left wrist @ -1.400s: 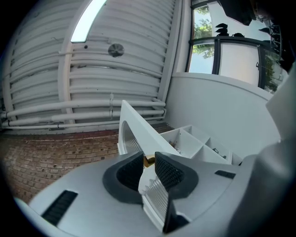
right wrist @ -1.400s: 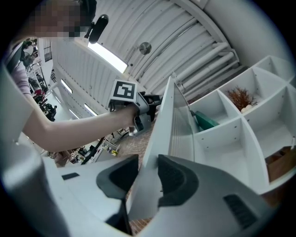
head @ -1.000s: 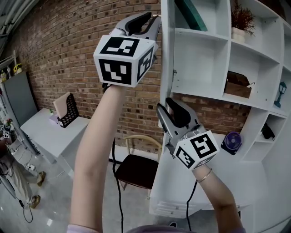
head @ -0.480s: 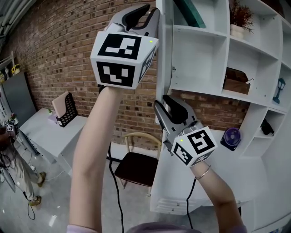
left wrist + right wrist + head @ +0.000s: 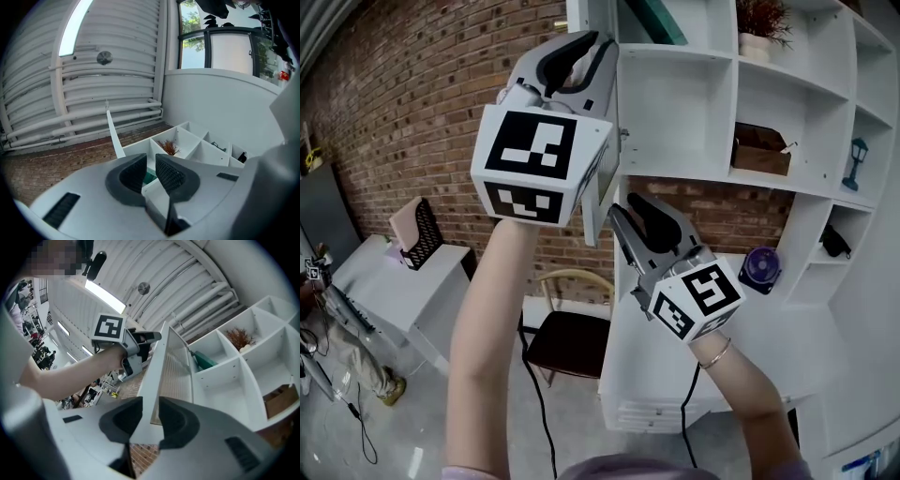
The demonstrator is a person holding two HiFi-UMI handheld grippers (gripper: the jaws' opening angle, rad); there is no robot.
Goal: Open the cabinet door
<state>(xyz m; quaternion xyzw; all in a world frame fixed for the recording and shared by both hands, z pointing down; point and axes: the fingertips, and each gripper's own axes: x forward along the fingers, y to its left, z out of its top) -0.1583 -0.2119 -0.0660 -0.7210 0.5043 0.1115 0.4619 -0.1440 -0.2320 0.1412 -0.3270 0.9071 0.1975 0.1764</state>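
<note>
The white cabinet door (image 5: 602, 202) stands ajar, seen edge-on at the left side of the shelf unit (image 5: 694, 103). My left gripper (image 5: 591, 42) is raised high against the door's upper edge. In the left gripper view its jaws (image 5: 151, 161) are slightly parted with nothing between them, and the door (image 5: 114, 133) runs just left of them. My right gripper (image 5: 630, 214) is lower, at the door's bottom corner. In the right gripper view the door (image 5: 171, 366) passes between its jaws (image 5: 150, 408), which are closing on it.
The shelves hold a potted plant (image 5: 757, 21), a wooden box (image 5: 759, 150), a purple round object (image 5: 759, 270) and a small lantern (image 5: 858, 155). Below the door is a chair (image 5: 567, 328). A desk with a black file holder (image 5: 412, 234) stands by the brick wall.
Both grippers have shifted left and slightly down along the door. The door's edge now stands a little farther out from the shelf wall.
</note>
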